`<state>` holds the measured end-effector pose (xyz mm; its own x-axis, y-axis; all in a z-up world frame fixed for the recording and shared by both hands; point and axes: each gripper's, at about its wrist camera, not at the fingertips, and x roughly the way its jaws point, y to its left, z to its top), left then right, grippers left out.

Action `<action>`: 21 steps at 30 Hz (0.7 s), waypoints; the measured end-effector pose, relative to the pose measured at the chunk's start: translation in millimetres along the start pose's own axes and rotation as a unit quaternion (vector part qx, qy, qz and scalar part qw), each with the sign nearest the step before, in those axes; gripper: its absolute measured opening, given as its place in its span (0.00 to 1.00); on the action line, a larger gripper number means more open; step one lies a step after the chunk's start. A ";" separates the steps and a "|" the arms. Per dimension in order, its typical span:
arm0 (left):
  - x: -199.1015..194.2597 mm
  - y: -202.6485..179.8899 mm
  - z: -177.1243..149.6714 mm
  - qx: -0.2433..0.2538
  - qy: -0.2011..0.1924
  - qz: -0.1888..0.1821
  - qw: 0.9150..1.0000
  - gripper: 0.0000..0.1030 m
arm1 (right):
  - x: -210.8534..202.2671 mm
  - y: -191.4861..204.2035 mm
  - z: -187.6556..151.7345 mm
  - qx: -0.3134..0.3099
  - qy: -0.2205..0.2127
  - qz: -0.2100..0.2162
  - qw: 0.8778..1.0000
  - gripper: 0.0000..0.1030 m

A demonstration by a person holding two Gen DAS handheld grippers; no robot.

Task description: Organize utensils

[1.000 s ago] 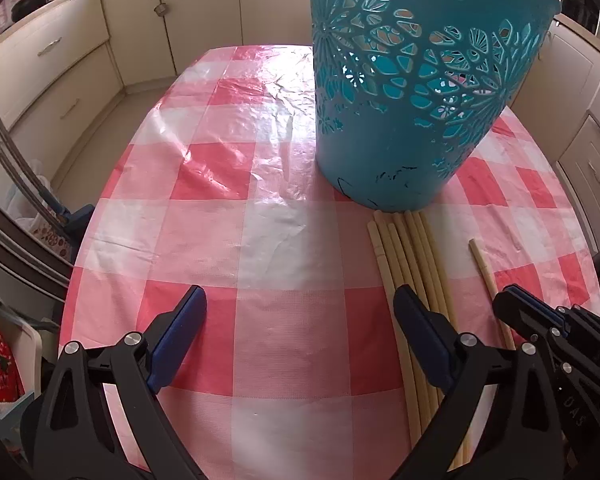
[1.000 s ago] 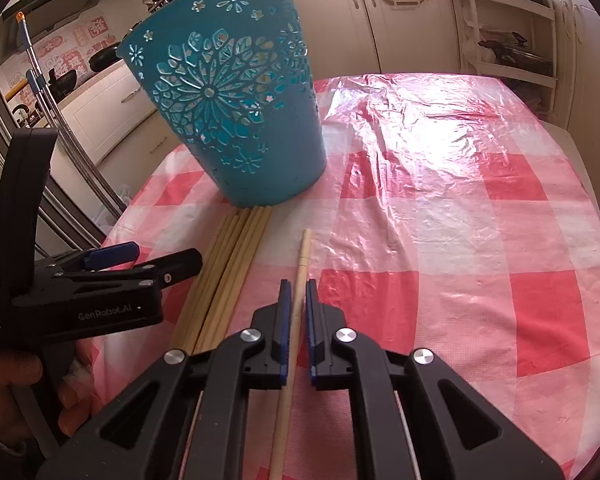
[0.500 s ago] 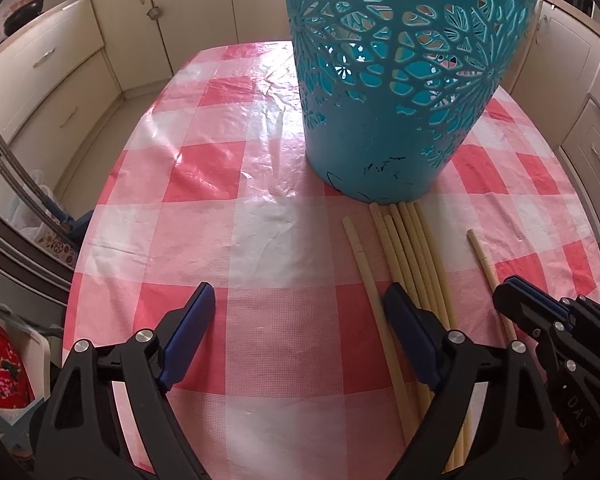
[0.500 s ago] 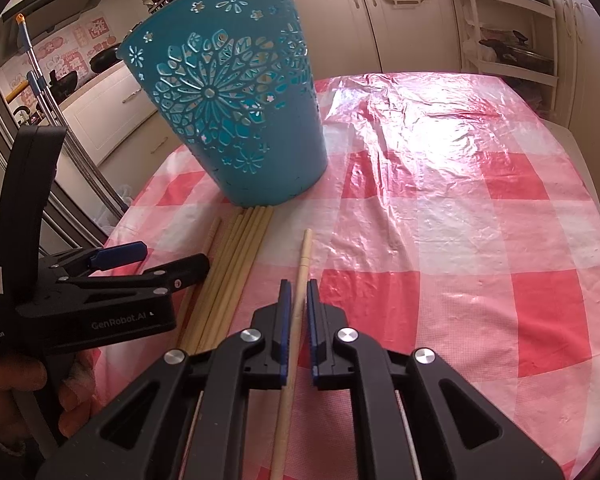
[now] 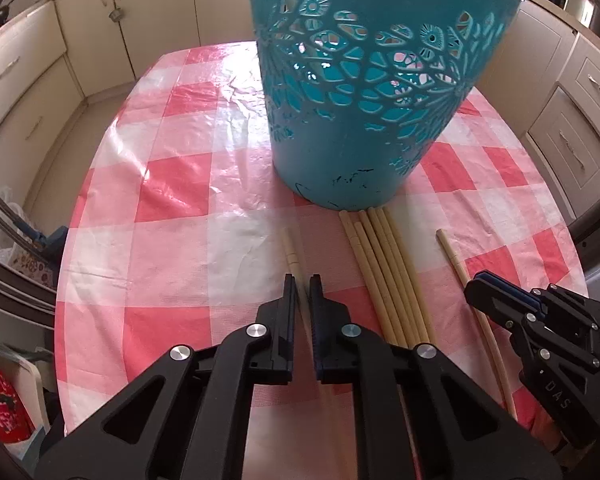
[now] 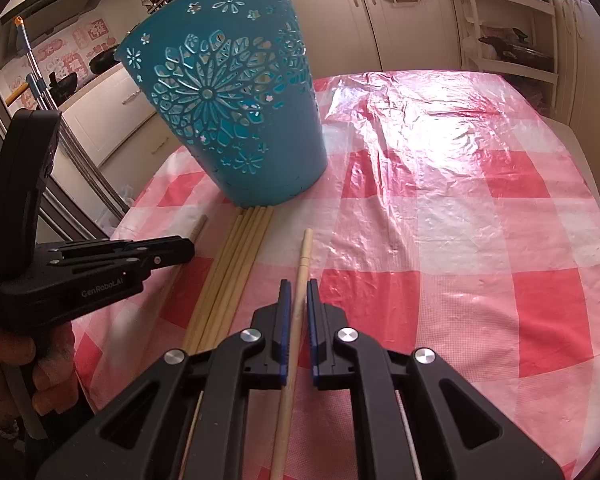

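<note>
Closed now around a lone chopstick (image 5: 291, 249): left gripper (image 5: 302, 280), wide open a second ago with nothing between its fingers, half a second ago still spread beside a stick nudged loose from the bundle (image 5: 384, 276). Narrowed since to a thin slot, the separated chopstick running straight through it, pads on either side. Firm pinch or mere bracketing: cannot tell for certain, though no daylight visible beside the wood at the tips. Meaning for the task, as a judgement: one stick singled out and secured on the left, ready for lifting toward the teal basket (image 5: 364, 92).

Right gripper (image 6: 295, 286) unchanged across the second: jaws nearly closed, a second single chopstick (image 6: 305, 256) lying between the blue pads, tip pointing toward the basket's base. A sliver of gap visible on each side of the wood, so contact uncertain; held loosely at best.

Relative to the basket: bundle directly in front of its base, tips just short of or touching the wall; left-held stick in front and to the basket's left side; right-held stick in front and to its right side. All sticks flat on the checked tablecloth (image 6: 460, 240), none yet inside the basket as far as visible.
</note>
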<state>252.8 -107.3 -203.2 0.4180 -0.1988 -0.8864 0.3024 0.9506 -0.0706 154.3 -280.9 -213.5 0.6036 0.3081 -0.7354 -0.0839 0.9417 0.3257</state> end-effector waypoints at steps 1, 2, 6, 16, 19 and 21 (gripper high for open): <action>-0.4 3.9 -0.9 -0.006 0.004 -0.006 1.000 0.05 | 0.1 -0.2 0.0 0.001 0.000 0.001 1.000 0.08; -0.9 8.3 -1.9 -0.012 0.009 -0.010 1.000 0.05 | 0.2 -0.6 -0.1 0.001 0.000 0.002 1.000 0.08; -10.1 25.2 -5.4 -0.027 0.030 -0.031 0.999 0.05 | -0.2 -0.9 -0.3 0.002 -0.001 0.003 1.000 0.08; -134.9 27.4 29.8 -0.012 -0.095 -0.093 0.991 0.05 | -0.6 0.2 -0.7 -0.001 -0.002 0.000 1.000 0.08; -172.3 15.7 56.9 -0.010 -0.156 -0.112 0.981 0.05 | -0.8 0.1 -0.9 0.000 -0.003 0.001 1.000 0.08; -190.8 10.1 76.1 -0.008 -0.198 -0.115 0.973 0.05 | -0.8 0.3 -0.9 0.001 -0.003 0.002 1.000 0.08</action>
<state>241.3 -77.9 0.0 0.6387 -0.4802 -0.6012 0.4145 0.8730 -0.2570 153.1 -280.7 -213.3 0.6074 0.3106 -0.7312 -0.0847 0.9405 0.3291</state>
